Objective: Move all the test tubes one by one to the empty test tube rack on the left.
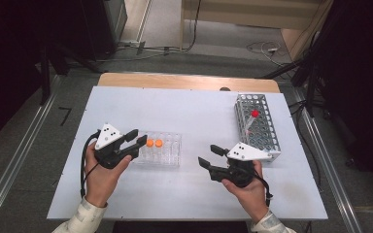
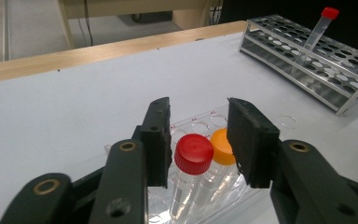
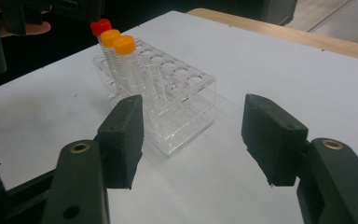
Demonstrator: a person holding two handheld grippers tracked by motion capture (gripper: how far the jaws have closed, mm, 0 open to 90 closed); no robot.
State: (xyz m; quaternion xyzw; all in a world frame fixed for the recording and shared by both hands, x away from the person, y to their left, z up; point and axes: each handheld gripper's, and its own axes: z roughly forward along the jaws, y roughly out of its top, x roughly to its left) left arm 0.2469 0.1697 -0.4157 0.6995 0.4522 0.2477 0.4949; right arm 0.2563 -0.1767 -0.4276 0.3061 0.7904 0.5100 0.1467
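Observation:
A clear plastic rack (image 1: pixel 169 156) stands left of the table's middle with two orange-capped tubes (image 1: pixel 154 143) upright in it. In the left gripper view a red-capped tube (image 2: pixel 194 154) stands in this rack (image 2: pixel 200 125) beside an orange-capped tube (image 2: pixel 221 145). My left gripper (image 2: pixel 199 106) is open, its jaws either side of the red cap with a gap on the right. In the high view the left gripper (image 1: pixel 137 137) sits at the rack's left end. My right gripper (image 1: pixel 207 154) is open and holds nothing. It points at the clear rack (image 3: pixel 182 107) from the right.
A metal wire rack (image 1: pixel 272 141) lies at the table's right, with one red-capped tube (image 1: pixel 255 113) leaning in it. A wooden edge (image 1: pixel 184 80) runs along the far side of the white table (image 1: pixel 184 111). Cables lie on the floor beyond.

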